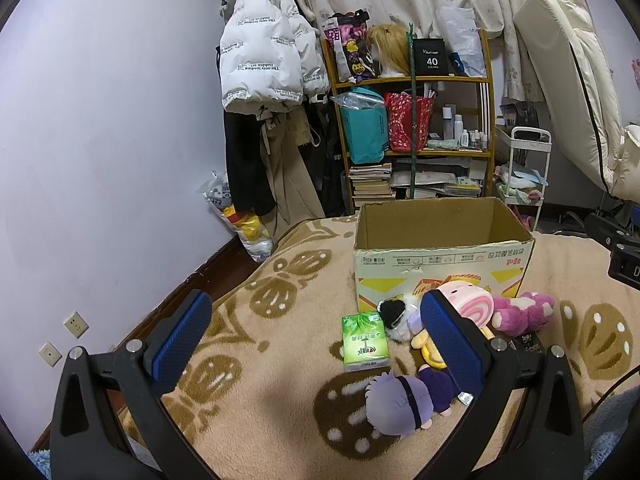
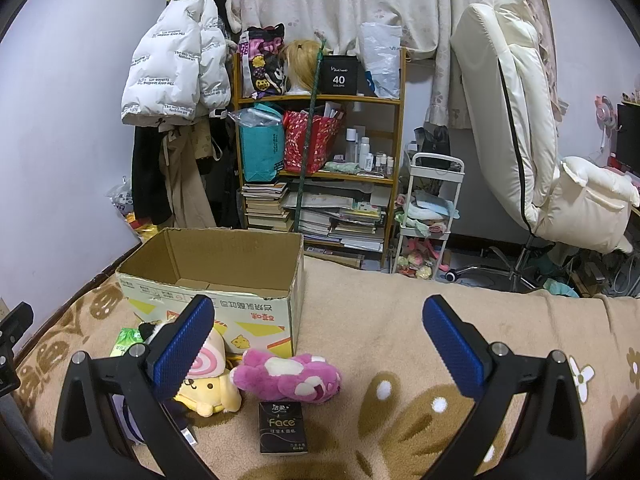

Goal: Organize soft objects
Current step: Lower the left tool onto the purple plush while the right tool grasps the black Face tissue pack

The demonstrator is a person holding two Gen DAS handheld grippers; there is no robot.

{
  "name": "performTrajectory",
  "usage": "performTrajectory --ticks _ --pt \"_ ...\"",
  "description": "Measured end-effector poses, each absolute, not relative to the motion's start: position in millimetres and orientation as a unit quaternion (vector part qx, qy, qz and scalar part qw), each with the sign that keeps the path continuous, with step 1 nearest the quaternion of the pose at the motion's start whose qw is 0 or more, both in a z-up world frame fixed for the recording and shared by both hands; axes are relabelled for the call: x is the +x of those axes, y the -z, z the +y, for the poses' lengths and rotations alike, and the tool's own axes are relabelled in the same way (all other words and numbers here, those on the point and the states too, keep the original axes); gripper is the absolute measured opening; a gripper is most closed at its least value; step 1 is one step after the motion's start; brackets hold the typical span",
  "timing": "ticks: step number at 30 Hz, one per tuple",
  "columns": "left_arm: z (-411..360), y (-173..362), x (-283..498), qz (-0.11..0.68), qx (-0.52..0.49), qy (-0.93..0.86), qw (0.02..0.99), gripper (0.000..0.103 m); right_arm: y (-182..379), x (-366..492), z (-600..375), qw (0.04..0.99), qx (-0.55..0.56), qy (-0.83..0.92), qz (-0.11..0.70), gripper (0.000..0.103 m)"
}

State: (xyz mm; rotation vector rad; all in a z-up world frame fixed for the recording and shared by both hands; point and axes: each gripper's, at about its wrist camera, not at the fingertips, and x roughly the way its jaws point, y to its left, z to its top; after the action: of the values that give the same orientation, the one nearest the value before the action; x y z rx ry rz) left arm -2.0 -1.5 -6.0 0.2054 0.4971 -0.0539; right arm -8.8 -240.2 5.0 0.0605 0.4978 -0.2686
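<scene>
An open cardboard box [image 1: 444, 256] [image 2: 208, 276] stands on a beige patterned blanket [image 1: 280, 360]. In front of it lie soft toys: a purple-haired doll [image 1: 400, 400], a pink plush bear [image 1: 524, 312] [image 2: 288, 376], a yellow plush with a pink swirl hat [image 2: 208, 388] [image 1: 472, 304], and a small black-haired plush [image 1: 396, 314]. A green tissue pack [image 1: 364, 342] and a black "Face" tissue pack [image 2: 283, 426] lie beside them. My left gripper [image 1: 316, 336] hangs open above the toys, holding nothing. My right gripper [image 2: 318, 340] is open too, above the pink bear.
A bamboo shelf [image 2: 320, 140] with bags, books and bottles stands behind the bed. A white puffer jacket [image 1: 264, 52] hangs on the wall at the left. A white cart [image 2: 428, 208] and a cream chair [image 2: 528, 120] stand at the right.
</scene>
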Motion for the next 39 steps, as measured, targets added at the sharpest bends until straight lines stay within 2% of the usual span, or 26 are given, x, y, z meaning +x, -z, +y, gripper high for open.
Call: performTrajectory --ticks 21,29,39 --pt "0.9 14.0 14.9 0.285 0.086 0.037 0.954 0.102 -1.9 -5.1 -238.9 0.958 0.030 0.128 0.255 0.103" --pt "-8.4 26.6 27.6 0.319 0.091 0.053 0.942 0.102 14.4 12.9 -240.6 0.946 0.030 0.124 0.298 0.103" --pt "-22.5 67.6 49.4 0.402 0.092 0.076 0.908 0.102 43.5 36.4 -248.3 0.915 0.044 0.125 0.381 0.103"
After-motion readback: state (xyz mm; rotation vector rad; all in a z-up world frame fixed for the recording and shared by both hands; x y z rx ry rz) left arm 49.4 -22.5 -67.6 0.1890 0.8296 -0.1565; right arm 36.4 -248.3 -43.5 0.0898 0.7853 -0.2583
